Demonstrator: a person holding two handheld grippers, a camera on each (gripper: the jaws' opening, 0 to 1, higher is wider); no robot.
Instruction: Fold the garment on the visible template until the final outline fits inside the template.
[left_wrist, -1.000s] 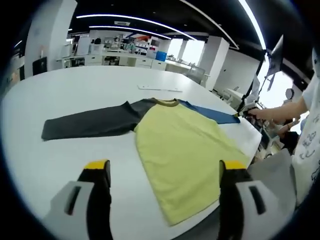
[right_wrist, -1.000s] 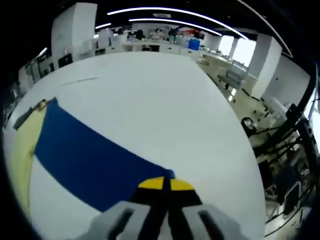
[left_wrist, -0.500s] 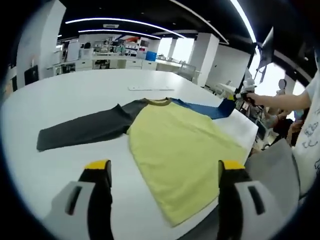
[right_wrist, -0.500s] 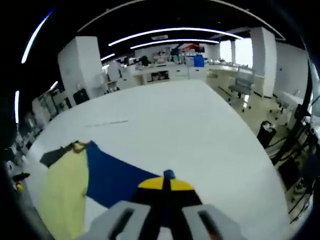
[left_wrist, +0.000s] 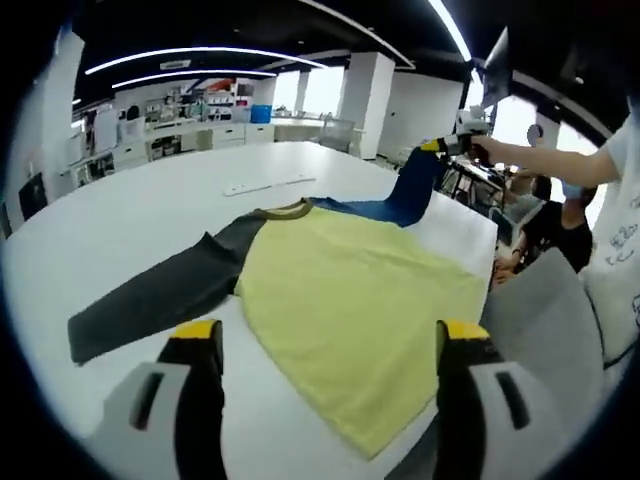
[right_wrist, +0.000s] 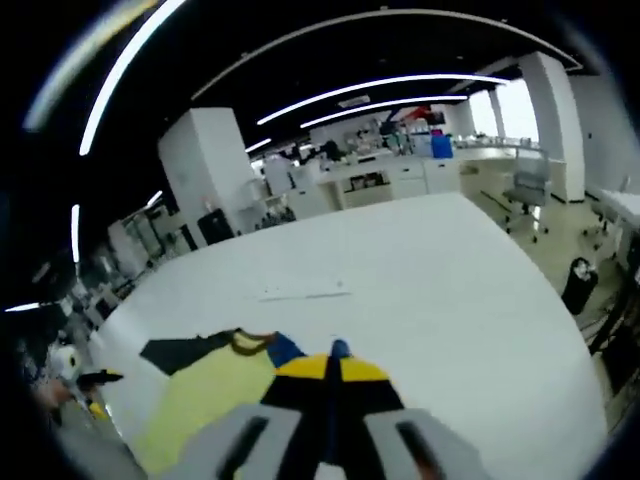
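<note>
White tabletop (left_wrist: 130, 200) spreads wide under both cameras, its far edge curving toward an office of desks and ceiling light strips. On it, in the left gripper view, lies the long-sleeved shirt (left_wrist: 350, 290): a pale yellow body spread flat in the middle, collar toward the far side, hem toward the near right edge of the table. Its dark grey sleeve (left_wrist: 150, 295) stretches flat to the left. Its blue sleeve (left_wrist: 400, 195) runs to the far right and rises off the table, pulled up at the cuff.

A person's arm (left_wrist: 545, 160) reaches in from the right of that view, carrying the right gripper (left_wrist: 445, 146), whose yellow-tipped jaws are closed on the blue cuff. In the right gripper view the same gripper (right_wrist: 330, 372) has its jaws pressed together with a scrap of blue cloth (right_wrist: 339, 348) showing at the tips, the shirt (right_wrist: 205, 395) below to the left.

The left gripper (left_wrist: 330, 345) hangs over the near part of the table, jaws wide apart with nothing between them, the yellow hem beneath.

A thin pale strip (left_wrist: 262, 185) lies on the table beyond the collar.
</note>
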